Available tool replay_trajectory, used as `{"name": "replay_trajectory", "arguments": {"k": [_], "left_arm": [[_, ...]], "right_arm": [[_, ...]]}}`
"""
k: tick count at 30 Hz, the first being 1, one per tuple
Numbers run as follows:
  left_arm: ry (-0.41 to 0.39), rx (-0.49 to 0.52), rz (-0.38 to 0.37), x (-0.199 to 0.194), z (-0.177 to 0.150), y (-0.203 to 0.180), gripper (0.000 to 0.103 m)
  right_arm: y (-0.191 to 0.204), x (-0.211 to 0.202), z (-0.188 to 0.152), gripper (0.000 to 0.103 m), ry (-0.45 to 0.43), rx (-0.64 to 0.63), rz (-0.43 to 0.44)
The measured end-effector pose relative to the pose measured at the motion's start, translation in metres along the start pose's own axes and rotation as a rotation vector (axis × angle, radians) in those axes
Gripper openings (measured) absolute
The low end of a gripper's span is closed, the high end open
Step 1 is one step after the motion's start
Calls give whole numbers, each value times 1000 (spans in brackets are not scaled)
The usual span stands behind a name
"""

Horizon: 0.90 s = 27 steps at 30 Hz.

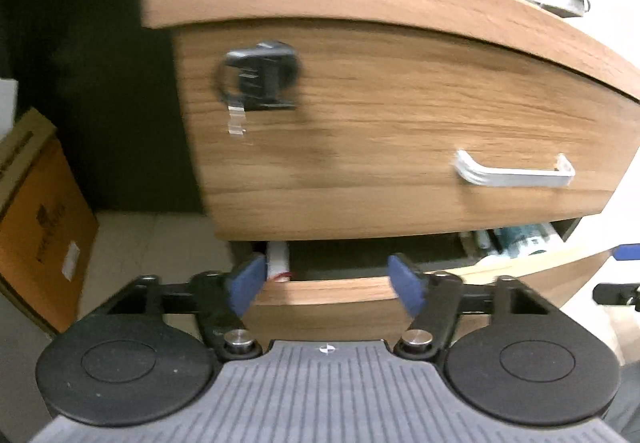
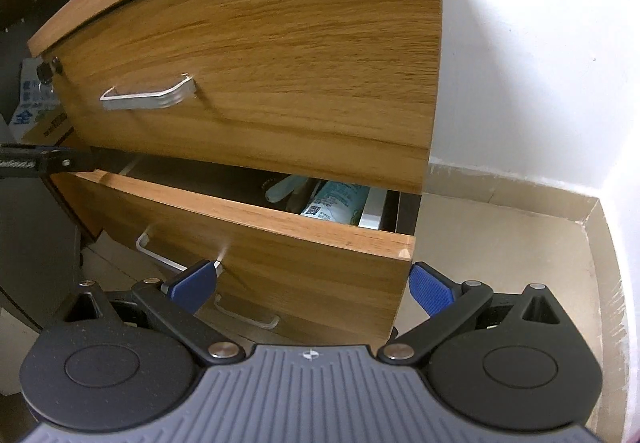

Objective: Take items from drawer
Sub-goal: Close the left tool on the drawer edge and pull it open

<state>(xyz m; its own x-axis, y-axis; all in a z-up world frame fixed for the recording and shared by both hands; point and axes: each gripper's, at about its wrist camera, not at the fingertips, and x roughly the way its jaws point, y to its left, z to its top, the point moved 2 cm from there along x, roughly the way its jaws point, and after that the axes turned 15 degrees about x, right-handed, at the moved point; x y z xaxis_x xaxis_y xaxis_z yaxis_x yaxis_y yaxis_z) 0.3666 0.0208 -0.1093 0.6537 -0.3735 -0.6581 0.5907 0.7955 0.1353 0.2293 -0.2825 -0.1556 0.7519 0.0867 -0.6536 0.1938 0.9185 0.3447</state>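
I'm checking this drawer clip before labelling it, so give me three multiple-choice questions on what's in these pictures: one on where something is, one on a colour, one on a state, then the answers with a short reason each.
1. Where does the black key sit on the top drawer front, in the left wrist view?
A. Up and left of the silver handle
B. Directly under the handle
C. On the cabinet's top

2. What colour are the gripper finger pads?
A. Red
B. Blue
C. Yellow

3. What state is the second drawer in?
A. Fully shut
B. Taken out and on the floor
C. Pulled partly out, with items inside

Answers:
1 A, the key sits in a lock near the upper left corner, the handle lower right.
2 B, the pads are blue in both views.
3 C, a teal-printed packet shows in the gap above its front.
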Motion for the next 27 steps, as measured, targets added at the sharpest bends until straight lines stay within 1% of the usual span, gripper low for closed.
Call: {"name": "replay_trajectory", "arguments": {"k": [3,6,9,12,16,18,21,24,27], "left_arm": [[35,-33,10,13,5,-1,46],[51,-46,34,18,6,-7,43],[61,-22,68,14,6,-16,43],[69,-35,94,14,3,-19,43],[71,-84,119,8,-2,-21,43],[72,-112,135,0,-14,-28,43],[87,-143,165,-12,-21,-33,43],[87,-161,171,-23,-31,-38,43],[85,-208,163,-36,-40,-37,43]], "right_arm": [[0,-1,4,103,14,-9,0],[6,-4,11,103,-19,-41,-15],[10,-10,18,103,-50,-49,-15],[12,-15,24,103,-64,-33,14],[15,-17,28,103,-54,-22,25],[17,-18,28,103,-50,-21,31],[24,-18,29,103,-52,-23,42],[30,-19,29,103,-53,-23,47],[36,-18,27,103,-46,-25,50]]}}
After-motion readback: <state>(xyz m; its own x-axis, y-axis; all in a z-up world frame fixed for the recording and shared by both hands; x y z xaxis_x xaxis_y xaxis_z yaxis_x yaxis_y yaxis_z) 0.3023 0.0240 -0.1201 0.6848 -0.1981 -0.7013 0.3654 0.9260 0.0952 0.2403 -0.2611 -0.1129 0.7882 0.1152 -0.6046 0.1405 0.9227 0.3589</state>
